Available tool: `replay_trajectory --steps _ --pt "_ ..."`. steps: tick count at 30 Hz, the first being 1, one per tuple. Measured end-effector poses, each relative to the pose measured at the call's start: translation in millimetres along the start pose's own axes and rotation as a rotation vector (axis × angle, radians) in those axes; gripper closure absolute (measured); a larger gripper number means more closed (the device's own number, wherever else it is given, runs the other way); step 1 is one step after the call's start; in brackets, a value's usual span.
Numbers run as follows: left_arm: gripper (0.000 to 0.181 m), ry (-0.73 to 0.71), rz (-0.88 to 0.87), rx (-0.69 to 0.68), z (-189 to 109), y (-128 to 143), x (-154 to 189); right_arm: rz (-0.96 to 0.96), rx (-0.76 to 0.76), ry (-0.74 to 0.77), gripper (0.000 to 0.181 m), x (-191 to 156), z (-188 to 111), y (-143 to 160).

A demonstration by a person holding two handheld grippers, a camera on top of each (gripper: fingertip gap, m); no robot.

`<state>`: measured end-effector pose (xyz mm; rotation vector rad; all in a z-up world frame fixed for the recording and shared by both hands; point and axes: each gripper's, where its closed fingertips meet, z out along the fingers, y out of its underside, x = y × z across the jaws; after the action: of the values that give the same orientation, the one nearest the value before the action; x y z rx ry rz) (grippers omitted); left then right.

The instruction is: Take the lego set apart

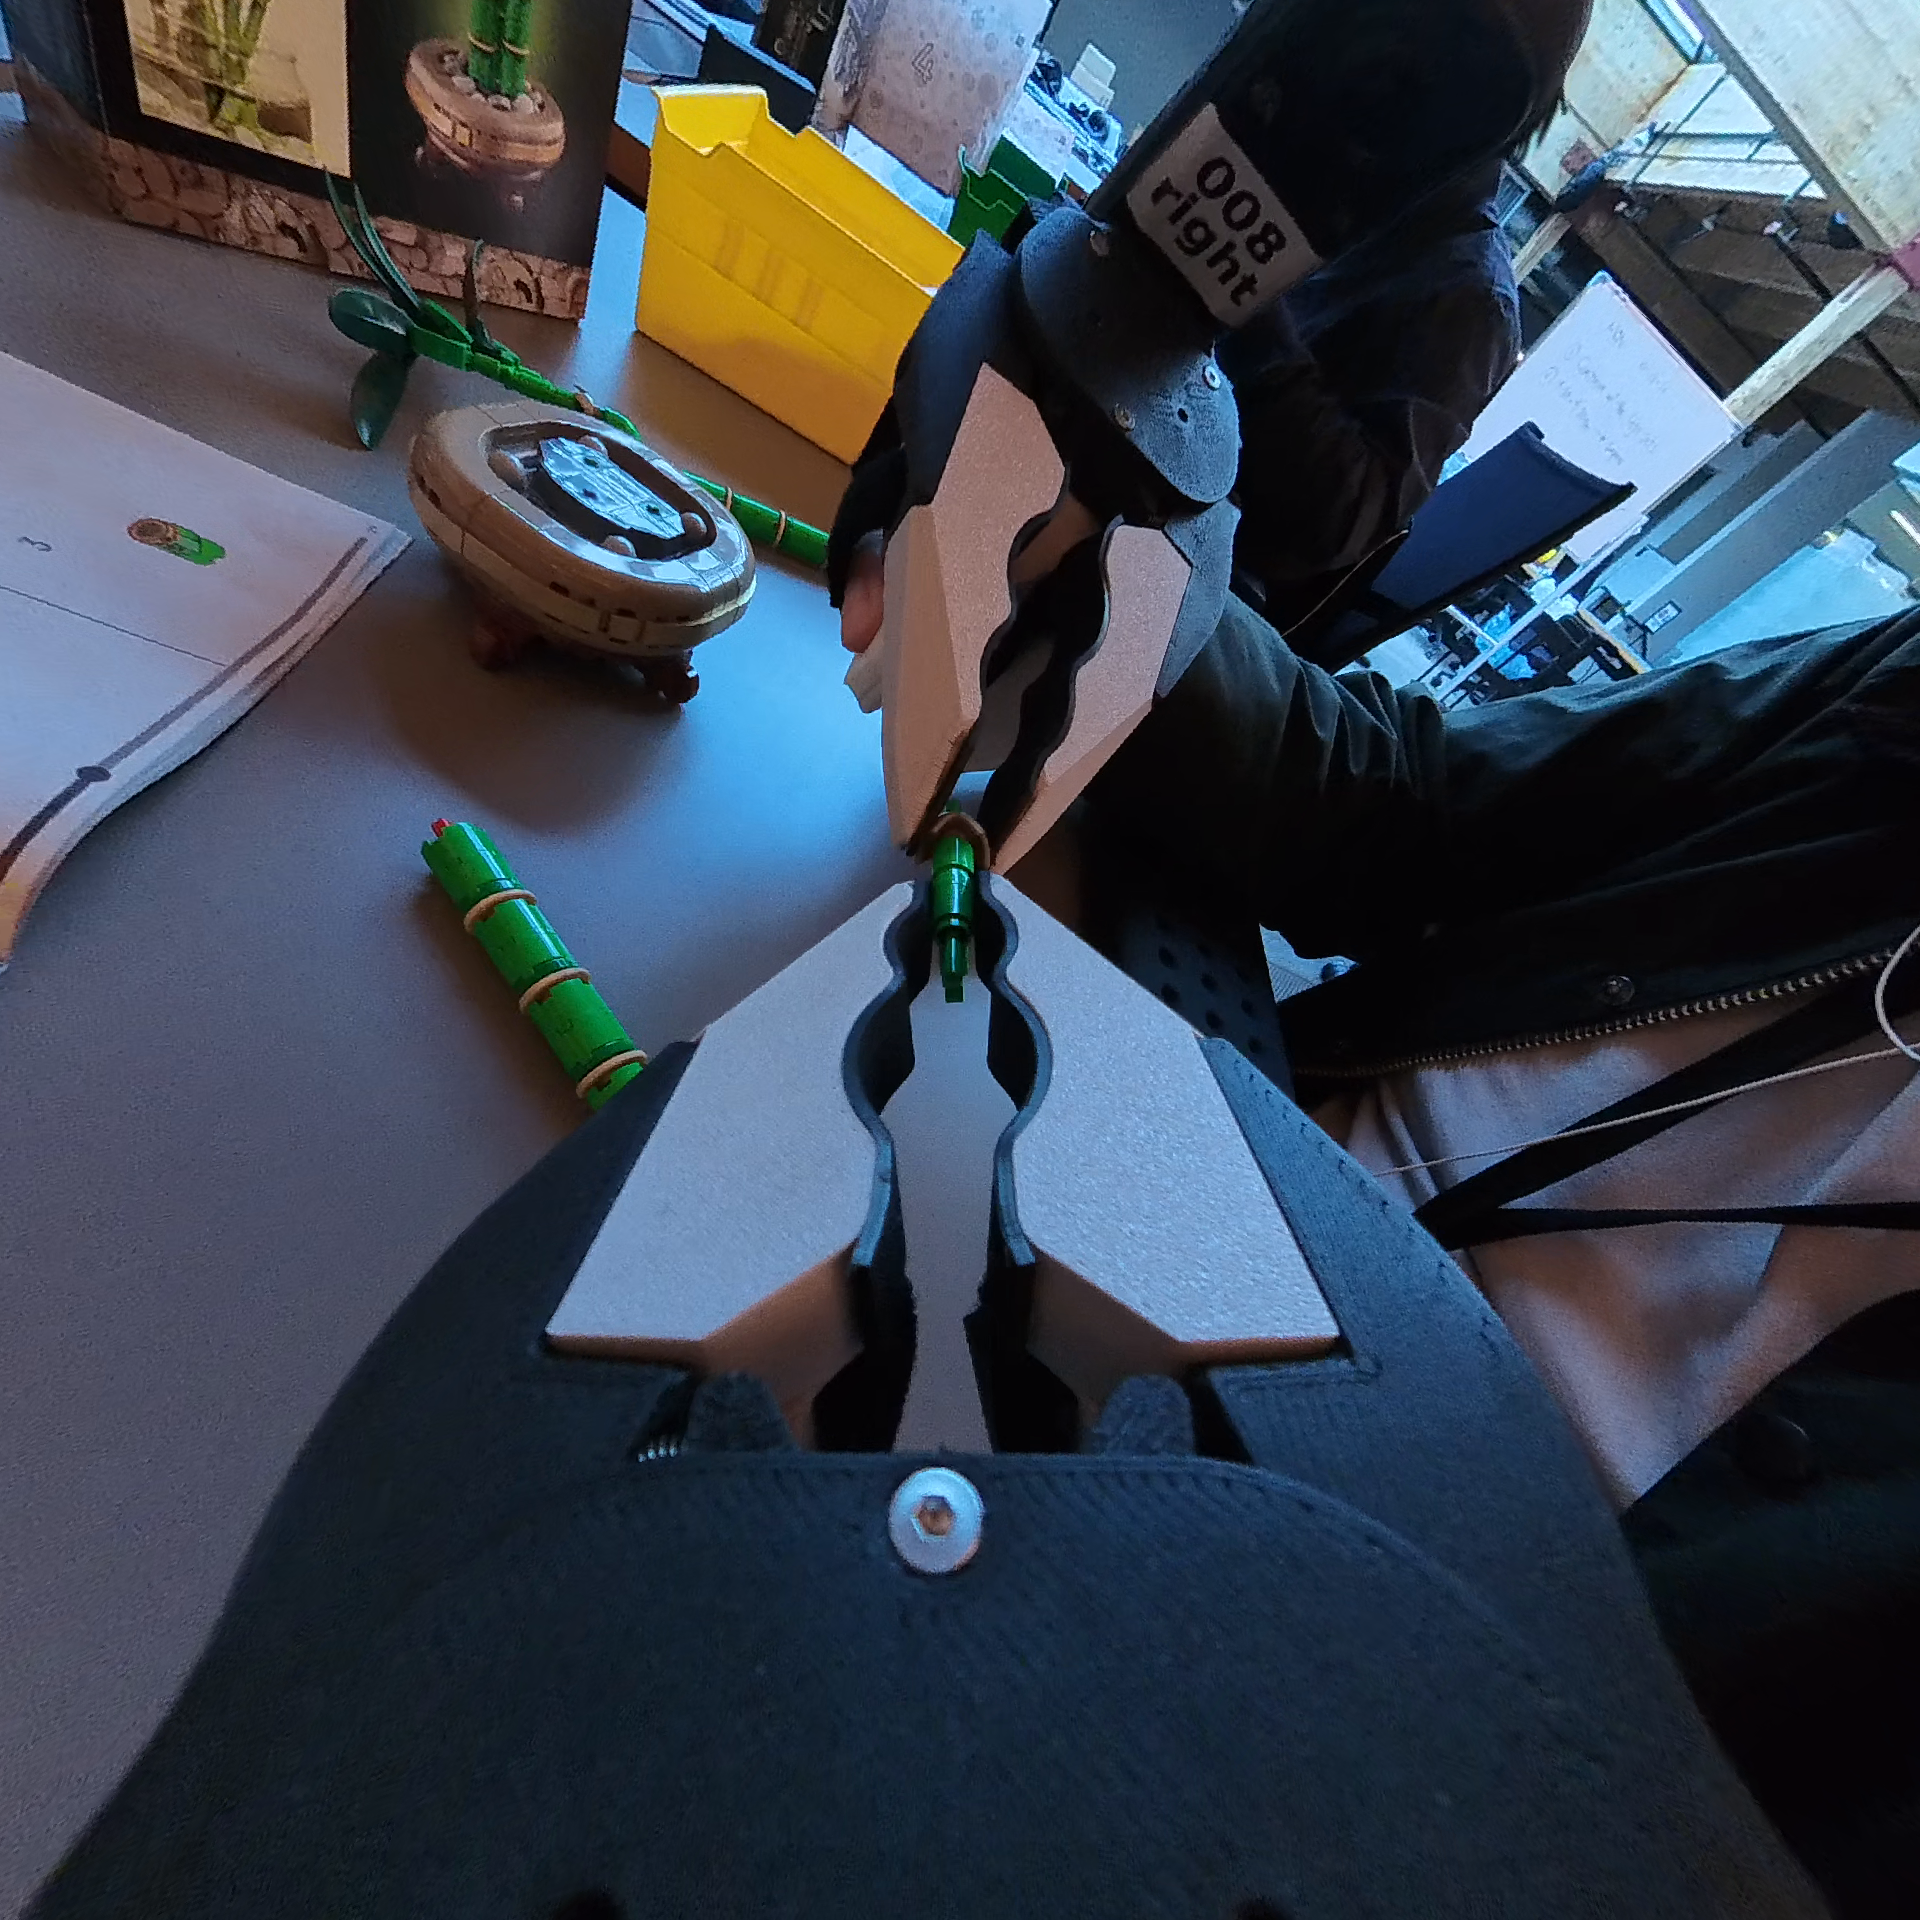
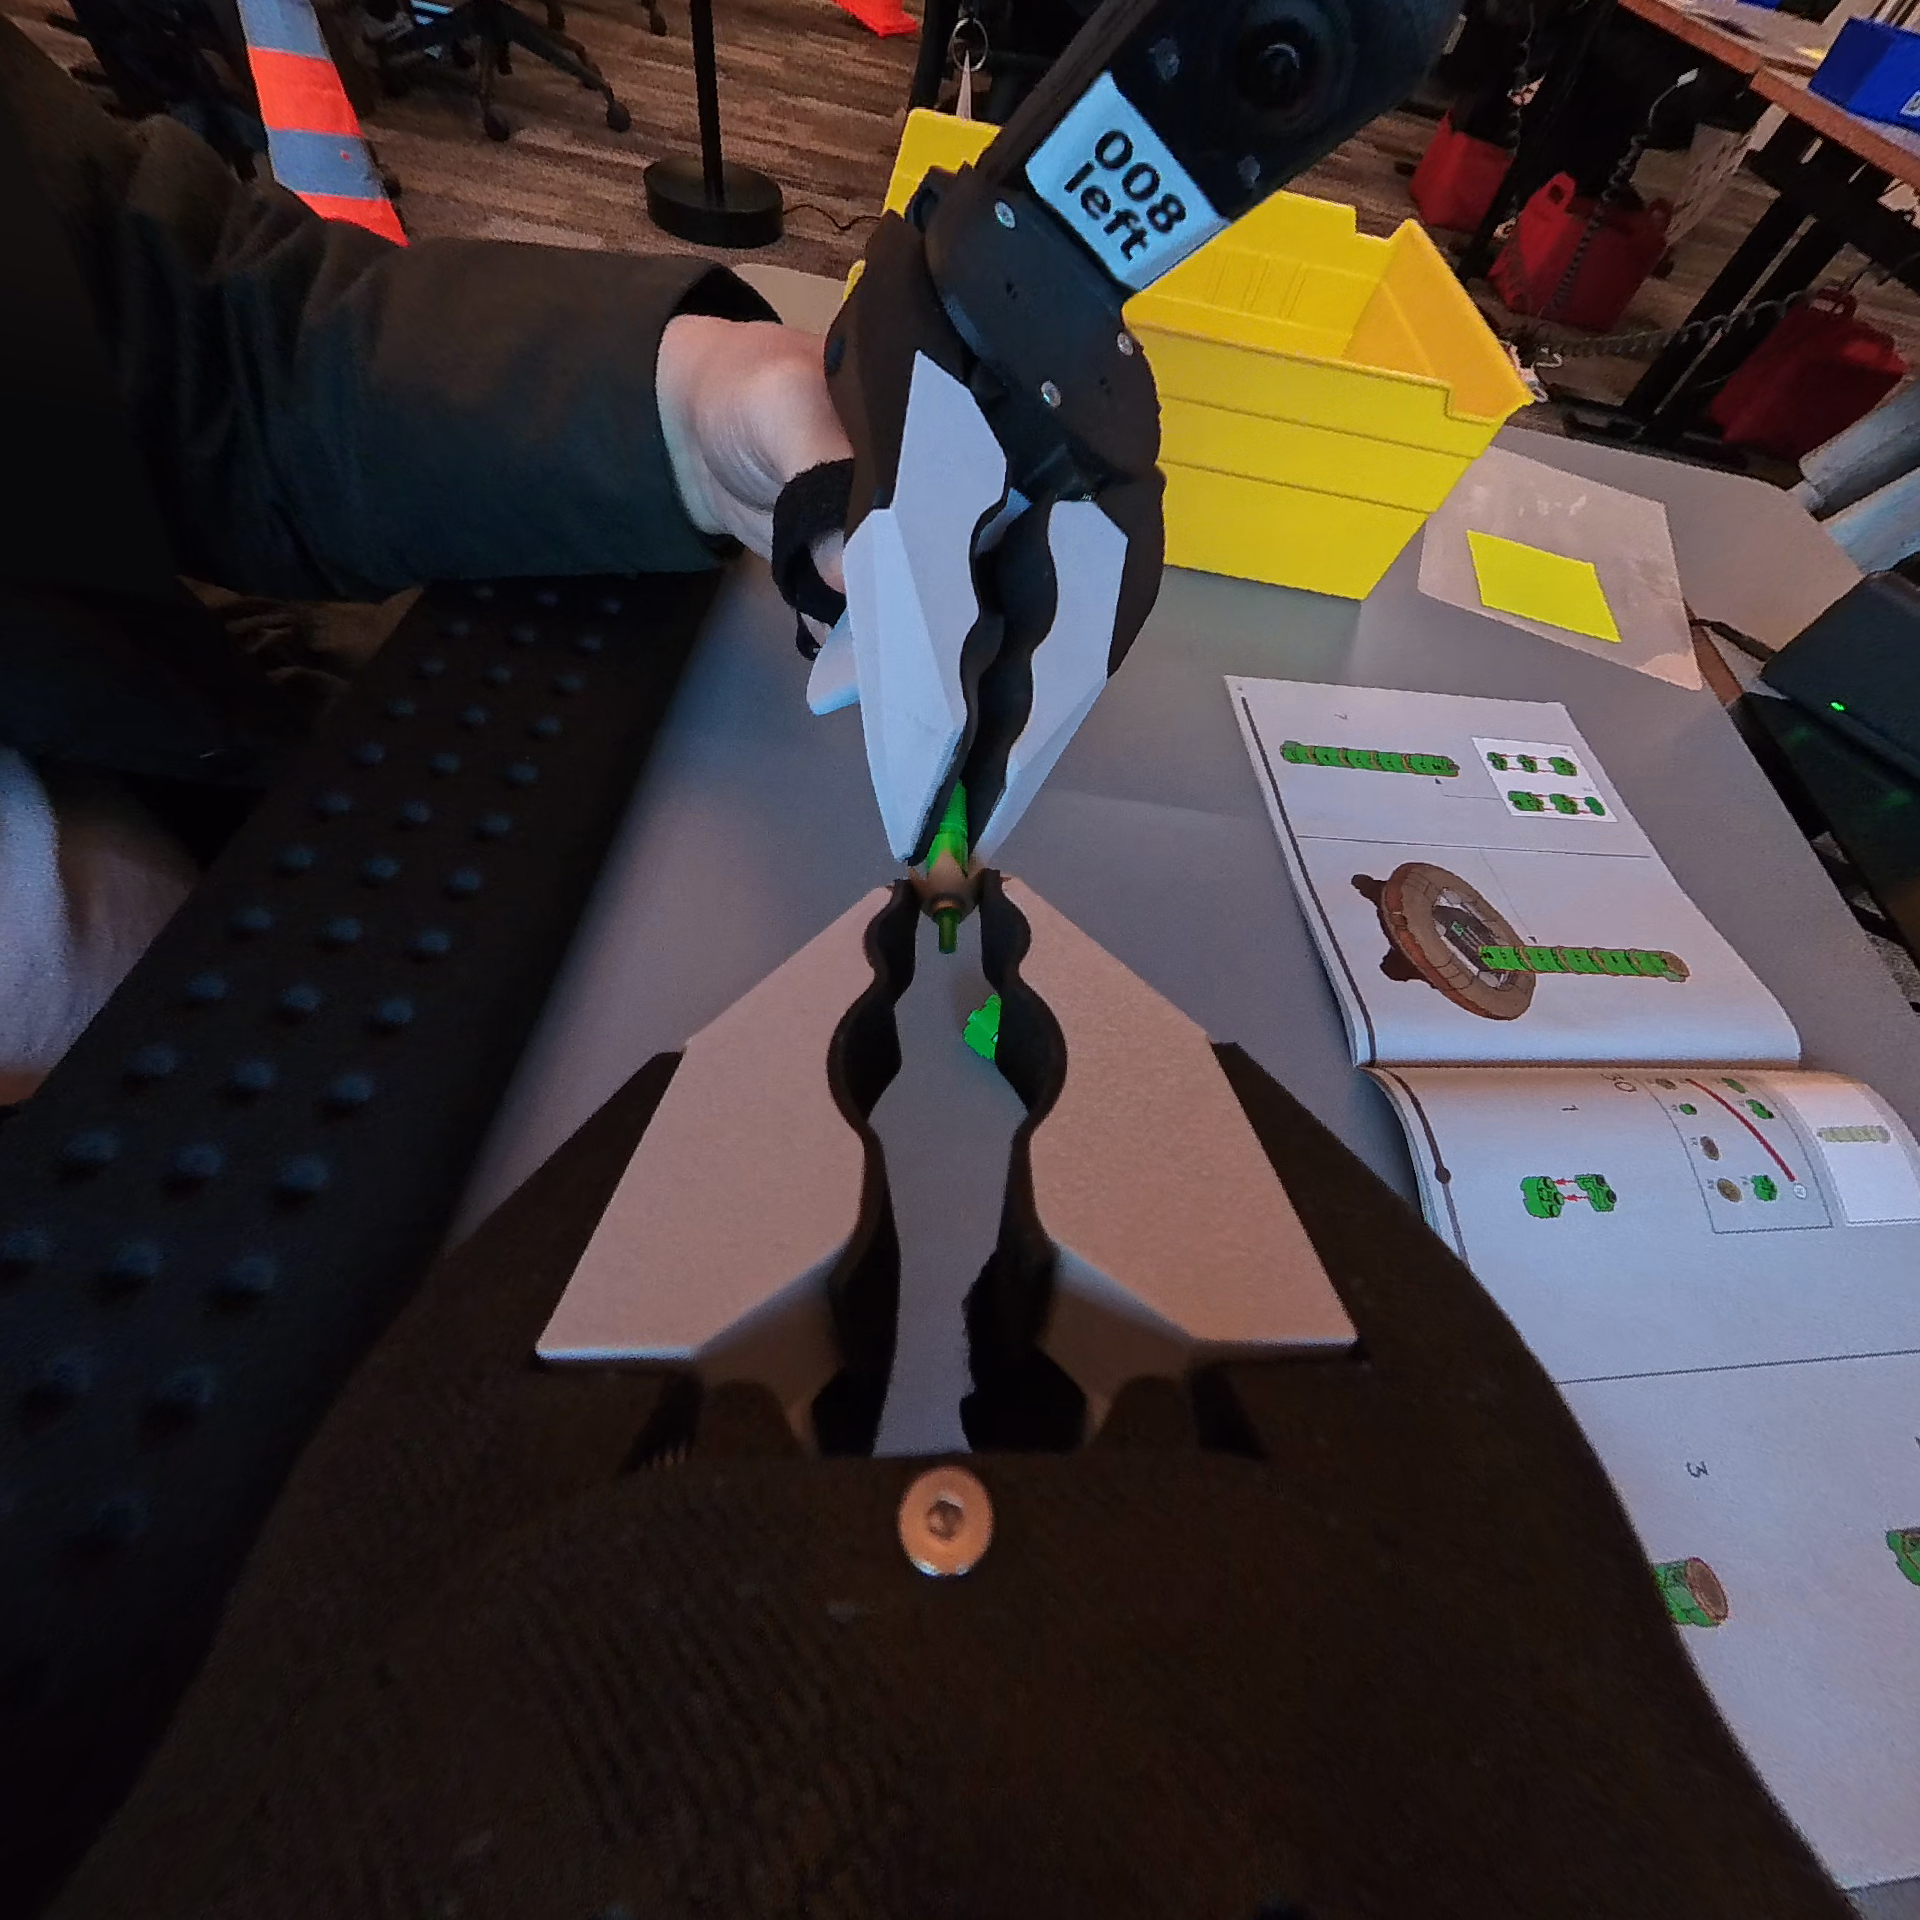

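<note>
On the grey worktop (image 1: 260, 1195) before me lie an open instruction booklet (image 2: 1538, 914), a yellow bin (image 1: 769, 301), the brown lego pot base (image 1: 582, 540) and a thick green bamboo stalk (image 1: 530, 961). Above the worktop my two tools meet tip to tip: the left tool (image 1: 954, 902) is clamped on the thin green stem piece (image 1: 951, 904), while the right tool (image 2: 948, 902) is clamped on the tan ring end of the same piece, held between both.
</note>
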<state>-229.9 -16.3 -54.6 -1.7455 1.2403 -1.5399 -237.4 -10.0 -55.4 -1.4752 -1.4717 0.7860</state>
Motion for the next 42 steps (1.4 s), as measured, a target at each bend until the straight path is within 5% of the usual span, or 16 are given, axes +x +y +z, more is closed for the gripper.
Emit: replay_trajectory --steps 8,11,25,42 --pt "0.173 0.005 0.012 0.003 -1.9 3.4 -1.6 0.043 0.001 -0.011 0.17 1.6 -3.0 5.9" --pt "0.152 0.029 -0.054 0.086 -13.8 -9.0 -6.2 0.062 0.042 0.013 0.17 8.8 -10.4 2.9" --pt "0.18 0.024 -0.018 0.061 -7.4 -3.5 -5.2 0.095 0.077 0.014 0.169 12.2 -10.1 0.0" --pt "0.18 -0.023 0.055 0.009 -7.7 2.0 -4.9 0.199 0.112 -0.046 0.154 9.8 0.4 0.8"
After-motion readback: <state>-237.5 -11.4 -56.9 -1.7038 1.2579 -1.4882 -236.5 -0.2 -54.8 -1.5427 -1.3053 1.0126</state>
